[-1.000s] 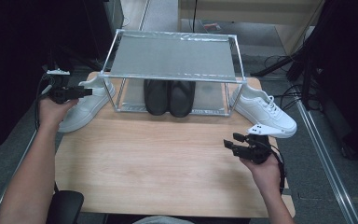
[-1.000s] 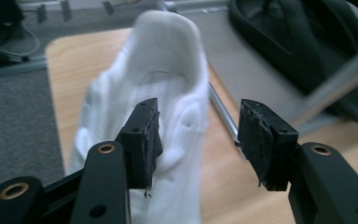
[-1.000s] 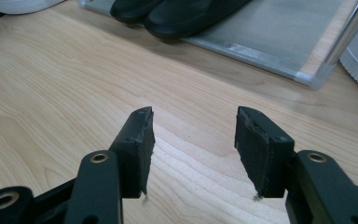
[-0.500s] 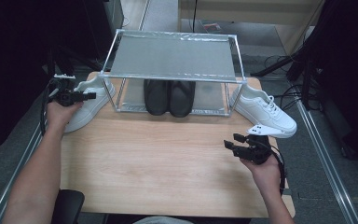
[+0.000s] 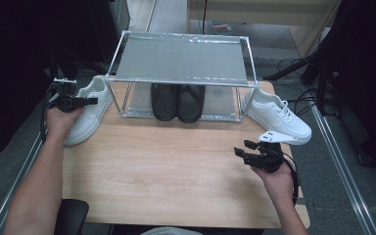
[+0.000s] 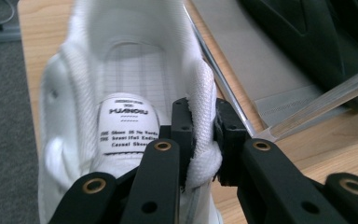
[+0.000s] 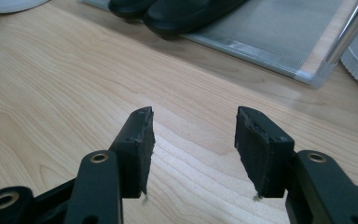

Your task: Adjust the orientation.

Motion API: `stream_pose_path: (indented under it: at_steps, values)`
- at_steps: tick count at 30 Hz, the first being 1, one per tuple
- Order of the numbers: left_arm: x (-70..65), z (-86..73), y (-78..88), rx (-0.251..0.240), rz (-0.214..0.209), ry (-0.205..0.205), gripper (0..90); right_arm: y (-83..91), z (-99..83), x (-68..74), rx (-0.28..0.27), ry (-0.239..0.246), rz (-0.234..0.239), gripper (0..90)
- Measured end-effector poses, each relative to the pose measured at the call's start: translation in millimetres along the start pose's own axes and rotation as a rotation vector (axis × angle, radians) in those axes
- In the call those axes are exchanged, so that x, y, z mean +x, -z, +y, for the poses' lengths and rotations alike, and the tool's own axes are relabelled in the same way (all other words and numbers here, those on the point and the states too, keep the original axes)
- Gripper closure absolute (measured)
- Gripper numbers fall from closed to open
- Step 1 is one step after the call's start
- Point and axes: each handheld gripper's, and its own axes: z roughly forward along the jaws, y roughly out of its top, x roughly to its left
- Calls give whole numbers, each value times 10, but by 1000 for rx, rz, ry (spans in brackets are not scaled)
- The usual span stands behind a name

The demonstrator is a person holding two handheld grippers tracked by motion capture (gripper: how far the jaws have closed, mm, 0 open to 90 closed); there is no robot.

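A white sneaker (image 5: pixel 89 113) lies at the table's left edge beside the rack. My left gripper (image 5: pixel 89 101) has just been closing, and its pads now pinch the padded collar of that sneaker (image 6: pixel 204 126) from both sides. A second white sneaker (image 5: pixel 275 116) lies to the right of the rack. A pair of black shoes (image 5: pixel 177 102) stands on the rack's lower shelf. My right gripper (image 5: pixel 241 150) hovers low over the bare wood at the right, open with nothing between its fingers (image 7: pixel 140 140).
The metal-framed rack (image 5: pixel 182 63) with a grey mesh top stands at the back middle of the wooden table (image 5: pixel 166 171). Its post (image 7: pixel 340 46) rises just ahead of the right gripper. Cables lie on the floor at the right (image 5: pixel 303 98).
The left hand edged in over the left sneaker's opening and its jaws closed on the collar. The right hand and gripper stayed put.
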Motion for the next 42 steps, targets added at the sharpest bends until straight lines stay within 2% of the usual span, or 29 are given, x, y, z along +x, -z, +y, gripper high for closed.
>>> stream_pose_path:
  at_steps: [7, 11, 15, 19, 24, 29, 31, 36, 42]
  values:
    - [-15, 9, 67, 9, 3, 29, 820, -22, 9, 5, 1, 0, 3, 485]
    - [-32, 16, 185, 6, -21, 86, 818, -33, 23, 15, -2, 6, 11, 485]
    - [-106, 12, 308, 4, -22, 86, 818, -46, 48, 21, -9, 16, 19, 482]
    - [-194, -30, 439, 4, 0, 78, 818, -86, 77, 30, -5, 24, 32, 481]
    - [-297, -131, 590, -11, 19, 56, 817, -160, 123, 53, 1, 39, 55, 480]
    - [-391, -273, 699, -5, 4, 75, 816, -243, 170, 102, 13, 60, 84, 479]
    - [-452, -354, 766, -3, -21, 83, 816, -274, 190, 127, 18, 64, 91, 478]
    - [-628, -536, 930, 24, -36, 71, 814, -339, 243, 170, 27, 88, 108, 474]
    - [-833, -741, 1068, 15, -43, 60, 813, -395, 266, 234, 45, 132, 129, 474]
